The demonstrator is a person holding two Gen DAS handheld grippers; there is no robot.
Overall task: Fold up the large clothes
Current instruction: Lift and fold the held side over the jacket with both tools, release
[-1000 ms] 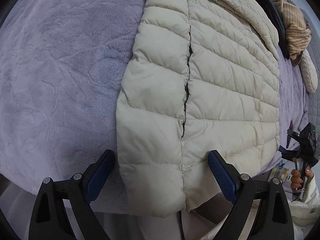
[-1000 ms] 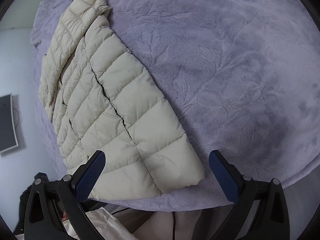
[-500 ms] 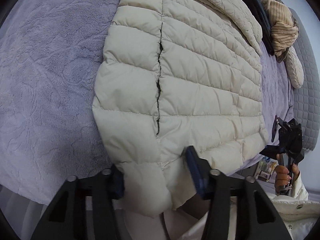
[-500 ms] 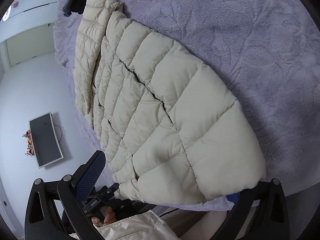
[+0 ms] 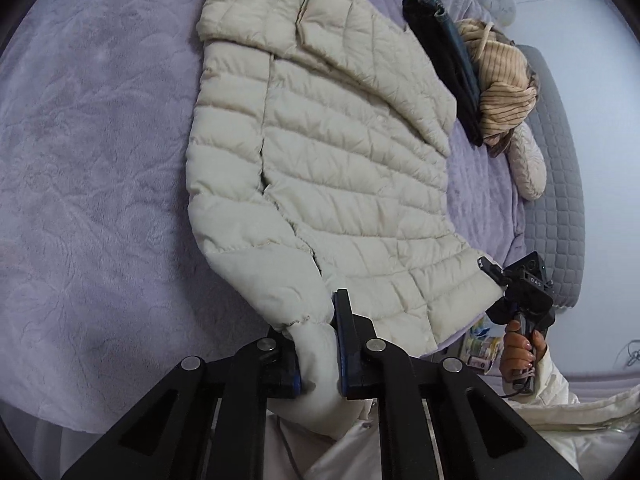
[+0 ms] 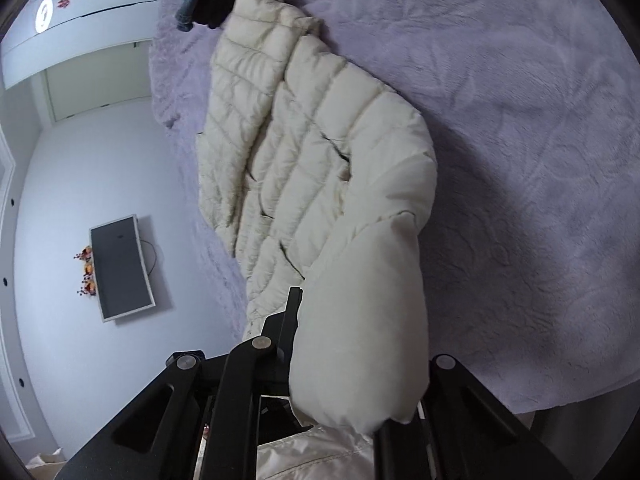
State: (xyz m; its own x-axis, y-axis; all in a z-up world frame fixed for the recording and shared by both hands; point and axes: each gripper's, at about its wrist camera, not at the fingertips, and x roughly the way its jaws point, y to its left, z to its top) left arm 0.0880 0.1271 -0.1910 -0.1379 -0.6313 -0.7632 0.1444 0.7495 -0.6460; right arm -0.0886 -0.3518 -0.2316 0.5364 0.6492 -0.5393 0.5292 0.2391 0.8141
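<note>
Left hand-held gripper [image 5: 318, 354] closing, pinching hem of cream puffer jacket [image 5: 340, 152]; right hand-held gripper [image 6: 352, 364] closing on other hem corner. Jacket on purple bed [image 5: 92, 168], long axis from 6 toward 12, collar far

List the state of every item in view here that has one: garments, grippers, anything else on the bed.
Cream puffer jacket: front closed, spread on the bed, near hem corners lifted off it.
Left gripper: jaws closing, pinched on one hem corner.
Right gripper: jaws closing, clamped on the other hem corner.
Purple blanket: spread flat under the jacket.
Dark garment: folded, beside the jacket.
Striped beige garment: bunched up.
Wall screen: dark.
</note>
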